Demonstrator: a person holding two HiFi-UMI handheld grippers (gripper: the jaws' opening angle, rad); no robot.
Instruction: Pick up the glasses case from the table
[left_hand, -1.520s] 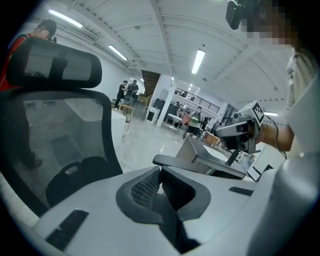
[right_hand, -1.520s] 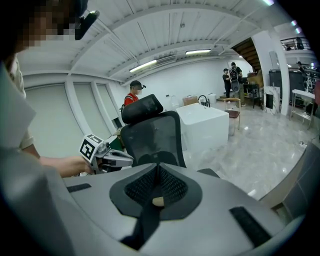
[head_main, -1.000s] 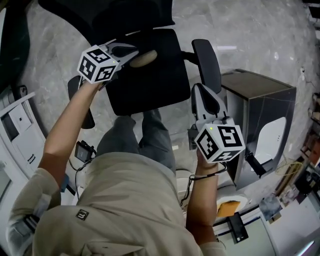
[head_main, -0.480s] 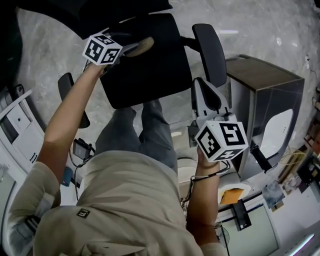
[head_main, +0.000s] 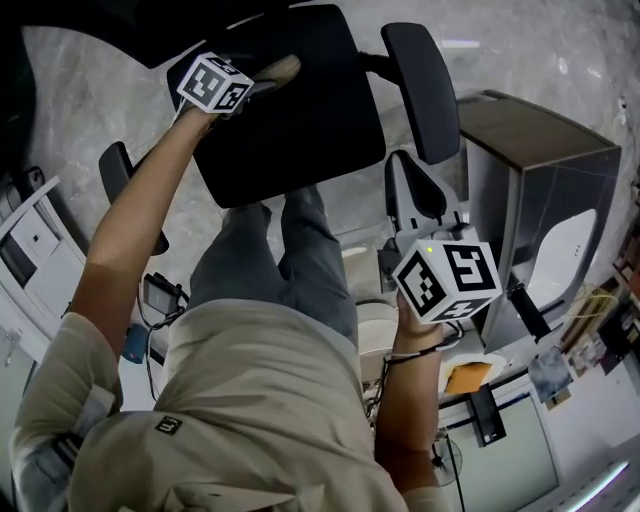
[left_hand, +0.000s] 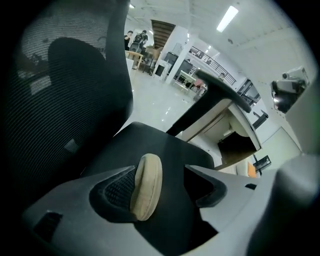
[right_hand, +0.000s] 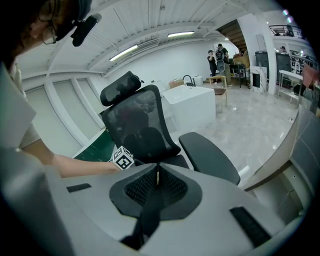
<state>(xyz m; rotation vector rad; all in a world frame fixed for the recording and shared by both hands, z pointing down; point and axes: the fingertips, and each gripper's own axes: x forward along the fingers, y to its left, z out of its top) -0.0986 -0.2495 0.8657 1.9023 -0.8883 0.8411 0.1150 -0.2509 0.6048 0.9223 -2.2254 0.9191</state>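
The glasses case (left_hand: 145, 187) is a beige oval pouch, seen edge-on between the jaws of my left gripper (left_hand: 160, 172). Those jaws are opening: the case lies against the left pad (left_hand: 117, 189), and a gap separates it from the right one. In the head view the case (head_main: 277, 70) and left gripper (head_main: 266, 76) hang just over the black seat (head_main: 300, 140) of an office chair. Whether the case touches the seat I cannot tell. My right gripper (head_main: 408, 165) hovers nearer the person, jaws shut and empty, pads together (right_hand: 158, 169).
The chair's mesh back (right_hand: 142, 127) and right armrest (head_main: 420, 85) flank the seat. A grey cabinet (head_main: 540, 170) stands at the right, white desk gear (head_main: 30, 250) at the left. The person's legs (head_main: 290, 260) are just in front of the seat.
My left gripper has gone down to the chair seat with the case, and its jaws have spread from shut on the case to wide apart. The right gripper sank slightly.
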